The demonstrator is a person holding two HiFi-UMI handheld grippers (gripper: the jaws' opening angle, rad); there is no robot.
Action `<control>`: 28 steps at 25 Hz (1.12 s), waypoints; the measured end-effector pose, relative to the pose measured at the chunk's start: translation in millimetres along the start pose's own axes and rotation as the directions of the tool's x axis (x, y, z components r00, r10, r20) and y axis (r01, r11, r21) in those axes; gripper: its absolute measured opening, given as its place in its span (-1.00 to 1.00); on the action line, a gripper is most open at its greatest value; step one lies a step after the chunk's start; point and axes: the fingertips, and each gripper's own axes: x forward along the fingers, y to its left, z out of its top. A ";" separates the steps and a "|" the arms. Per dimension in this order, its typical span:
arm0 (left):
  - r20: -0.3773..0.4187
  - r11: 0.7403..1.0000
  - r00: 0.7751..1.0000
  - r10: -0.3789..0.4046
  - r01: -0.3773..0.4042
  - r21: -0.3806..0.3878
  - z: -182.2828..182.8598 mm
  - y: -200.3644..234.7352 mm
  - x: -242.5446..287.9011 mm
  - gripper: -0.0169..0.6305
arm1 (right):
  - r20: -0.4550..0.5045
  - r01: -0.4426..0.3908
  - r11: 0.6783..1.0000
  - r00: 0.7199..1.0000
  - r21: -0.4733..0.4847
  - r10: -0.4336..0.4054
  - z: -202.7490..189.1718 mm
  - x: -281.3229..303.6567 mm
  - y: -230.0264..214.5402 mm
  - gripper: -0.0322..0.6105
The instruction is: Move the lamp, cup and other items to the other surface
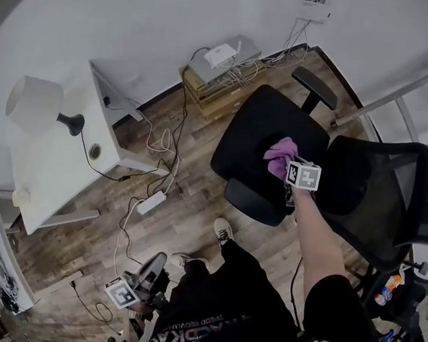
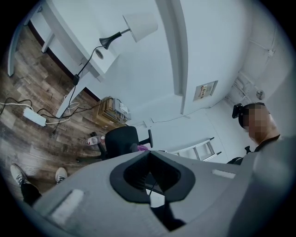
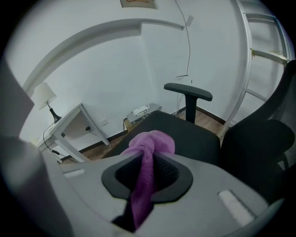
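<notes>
My right gripper [image 1: 286, 166] is shut on a purple cloth [image 1: 280, 150] just above the seat of a black office chair [image 1: 253, 126]. In the right gripper view the cloth [image 3: 152, 141] runs between the jaws of that gripper [image 3: 147, 173] and bunches up beyond them. A white-shaded lamp [image 1: 34, 99] on a black base stands on the white table [image 1: 51, 171] at the left, with a small round cup [image 1: 94, 151] beside it. My left gripper [image 1: 154, 266] hangs low by the person's legs, and its jaws [image 2: 149, 178] look shut with nothing in them.
A power strip [image 1: 152, 202] and loose cables lie on the wooden floor between table and chair. A crate with a router [image 1: 220, 66] stands at the wall. A mesh-backed chair [image 1: 386, 192] and a ladder [image 1: 421, 92] are on the right.
</notes>
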 end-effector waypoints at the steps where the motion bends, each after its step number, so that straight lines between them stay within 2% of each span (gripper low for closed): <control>1: 0.002 1.000 1.000 0.017 -0.017 -0.004 -0.8 1.3 0.0 -0.97 | -0.016 0.012 1.000 1.000 0.005 -0.012 -4.5 8.9 -6.0 -0.74; 6: 0.019 0.997 0.997 0.070 -0.069 -0.047 -8.4 7.4 -2.4 -0.97 | -0.103 0.048 0.996 0.994 0.072 -0.041 -30.2 44.0 -27.8 -0.74; 12: 0.013 0.991 0.993 0.117 -0.115 -0.066 -17.6 14.3 -3.8 -0.97 | -0.157 0.027 0.996 0.987 0.081 -0.014 -51.3 71.0 -29.5 -0.66; 15: 0.026 0.990 0.992 0.121 -0.119 -0.075 -15.9 18.2 -5.9 -0.97 | -0.184 0.019 0.996 0.983 0.083 -0.004 -58.4 78.1 -27.2 -0.48; 20: 0.048 0.992 0.993 0.106 -0.102 -0.077 -19.3 15.5 -0.9 -0.97 | -0.182 0.021 0.997 0.983 0.074 -0.007 -57.5 74.7 -31.9 -0.45; 22: 0.054 0.993 0.995 0.089 -0.085 -0.078 -23.8 11.8 4.7 -0.97 | -0.149 0.036 0.998 0.988 0.045 -0.029 -46.0 65.7 -38.9 -0.55; 24: 0.050 0.995 0.995 0.084 -0.081 -0.058 -23.7 11.0 9.5 -0.97 | -0.092 0.037 0.999 0.995 0.006 -0.036 -23.8 50.9 -40.7 -0.89; 26: 0.050 0.996 0.996 0.080 -0.078 -0.036 -18.1 9.8 12.0 -0.97 | -0.038 -0.016 0.999 0.999 -0.031 0.015 2.8 38.2 -25.0 -0.89; 28: 0.056 0.997 0.995 0.079 -0.079 -0.015 -13.1 9.5 9.2 -0.98 | 0.003 -0.117 0.992 0.993 -0.056 0.117 25.5 29.0 8.8 -0.89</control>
